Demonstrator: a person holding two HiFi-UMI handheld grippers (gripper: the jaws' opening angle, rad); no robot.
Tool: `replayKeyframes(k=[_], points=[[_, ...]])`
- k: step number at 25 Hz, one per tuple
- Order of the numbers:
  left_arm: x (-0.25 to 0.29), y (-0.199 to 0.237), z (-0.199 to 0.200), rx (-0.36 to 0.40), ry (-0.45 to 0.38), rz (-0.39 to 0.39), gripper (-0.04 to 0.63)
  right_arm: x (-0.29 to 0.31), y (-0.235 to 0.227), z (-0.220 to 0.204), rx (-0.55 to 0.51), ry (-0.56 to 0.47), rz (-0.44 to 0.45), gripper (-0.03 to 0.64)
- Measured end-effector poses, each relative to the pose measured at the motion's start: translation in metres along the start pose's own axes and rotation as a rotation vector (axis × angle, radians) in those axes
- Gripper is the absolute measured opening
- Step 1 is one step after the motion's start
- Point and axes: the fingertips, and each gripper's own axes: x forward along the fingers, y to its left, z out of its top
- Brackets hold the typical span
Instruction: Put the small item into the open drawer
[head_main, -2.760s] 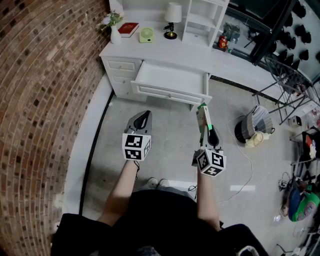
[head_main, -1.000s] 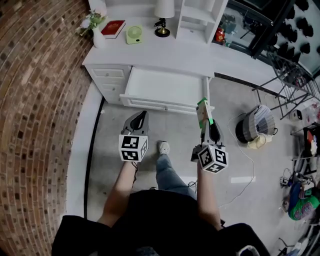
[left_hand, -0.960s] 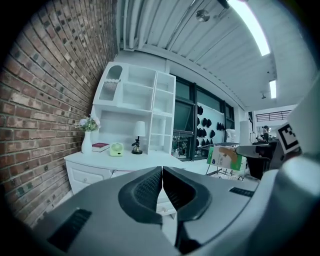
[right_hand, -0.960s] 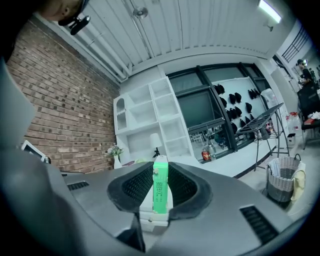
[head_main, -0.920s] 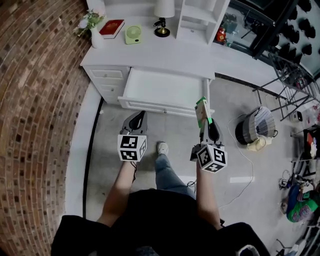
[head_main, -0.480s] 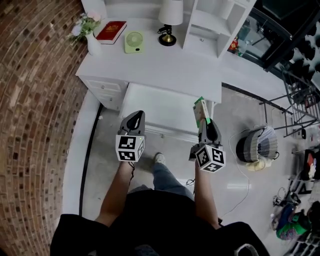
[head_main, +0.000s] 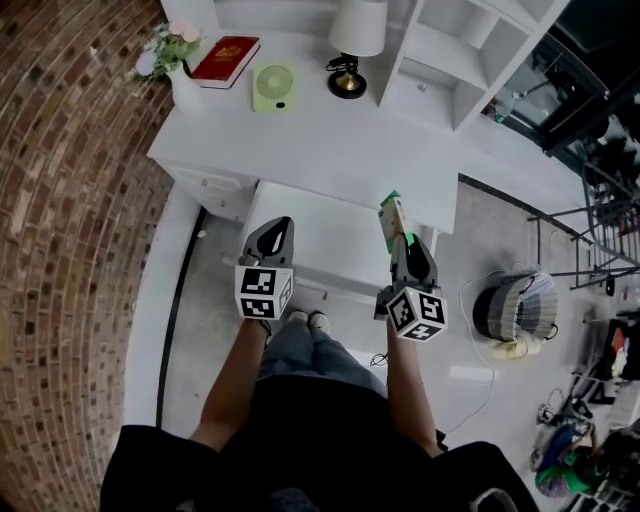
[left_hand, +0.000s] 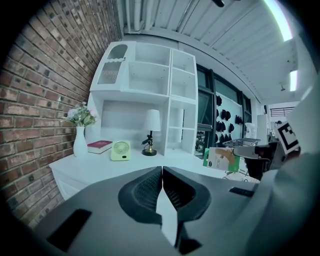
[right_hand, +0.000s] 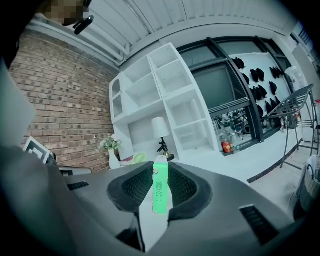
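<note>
Left gripper has its jaws pressed together with nothing between them; right gripper is clamped on the box, a slim green-and-white pack standing on edge and poking forward out of the jaws; both hang over the open drawer, the box above its right end; beyond lies the white desk; at its back stand a fan, book, lamp and vase.

Head view steeply down over white desk, gripper views level toward its shelves, lamp shared
</note>
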Motion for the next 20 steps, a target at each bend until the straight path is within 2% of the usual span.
replayKeyframes(k=[8, 20], points=[[0.037, 0.014, 0.005, 0.002, 0.033, -0.025, 0.025, 0.034, 0.006, -0.008, -0.010, 0.049, 0.026, 0.089], [0.065, 0.017, -0.049, -0.042, 0.146, -0.043, 0.024, 0.064, 0.019, -0.096, -0.006, 0.247, 0.107, 0.089]])
